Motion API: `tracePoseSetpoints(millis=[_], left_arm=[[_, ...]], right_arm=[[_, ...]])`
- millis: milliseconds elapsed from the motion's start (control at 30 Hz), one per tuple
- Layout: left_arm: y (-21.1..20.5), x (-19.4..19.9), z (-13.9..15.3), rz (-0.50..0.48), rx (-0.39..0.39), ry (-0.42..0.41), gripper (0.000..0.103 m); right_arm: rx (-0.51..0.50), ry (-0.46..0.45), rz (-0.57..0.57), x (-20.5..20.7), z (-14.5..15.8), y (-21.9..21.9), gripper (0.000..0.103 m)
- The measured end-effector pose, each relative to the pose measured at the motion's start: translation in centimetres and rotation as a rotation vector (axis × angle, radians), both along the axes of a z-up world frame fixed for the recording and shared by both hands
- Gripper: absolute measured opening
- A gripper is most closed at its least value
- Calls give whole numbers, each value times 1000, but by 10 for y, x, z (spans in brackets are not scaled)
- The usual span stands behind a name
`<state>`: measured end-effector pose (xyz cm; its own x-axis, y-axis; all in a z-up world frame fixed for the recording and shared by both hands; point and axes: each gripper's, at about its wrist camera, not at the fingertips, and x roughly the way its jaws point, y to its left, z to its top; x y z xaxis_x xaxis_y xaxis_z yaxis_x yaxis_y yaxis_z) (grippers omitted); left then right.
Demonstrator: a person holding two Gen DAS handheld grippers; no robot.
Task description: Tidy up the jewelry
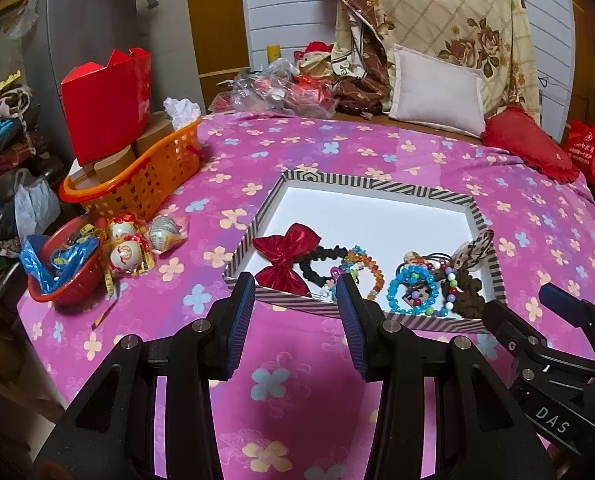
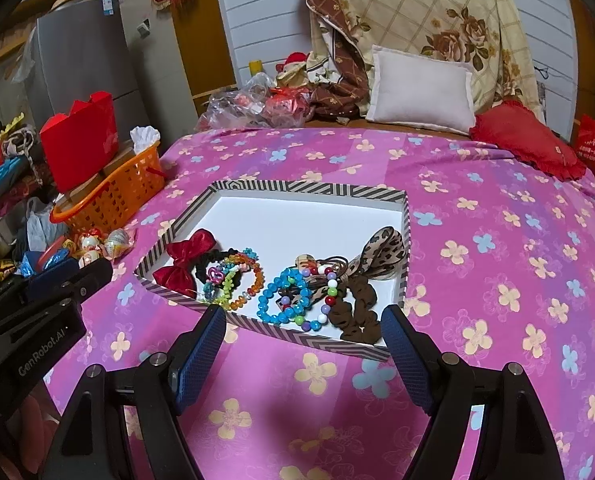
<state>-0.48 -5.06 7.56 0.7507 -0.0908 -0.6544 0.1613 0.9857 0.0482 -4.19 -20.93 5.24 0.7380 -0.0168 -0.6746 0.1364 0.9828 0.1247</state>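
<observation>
You had one striped-rim cardboard tray (image 2: 404, 240) with a white floor on the pink flowered bedspread (image 2: 497, 264). Along the tray's near edge you had one red satin bow (image 2: 183, 260), one leopard-print ribbon bow (image 2: 381, 252), one brown fabric scrunchie (image 2: 361, 312), one black scrunchie (image 1: 317, 266) and one blue beaded bracelet (image 2: 281, 300). Beyond the tray's left edge you had one orange plastic basket (image 2: 117, 196) and three foil-wrapped eggs (image 1: 123, 254).
</observation>
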Motion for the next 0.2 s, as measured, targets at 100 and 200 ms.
tracePoseSetpoints(millis=[100,200], left_arm=[[2,2,-3,1,-5,14,42],[5,5,-8,4,-5,28,42]], right_arm=[[-2,6,-12,0,-3,-7,78],[-23,27,-36,-1,-11,-22,78]])
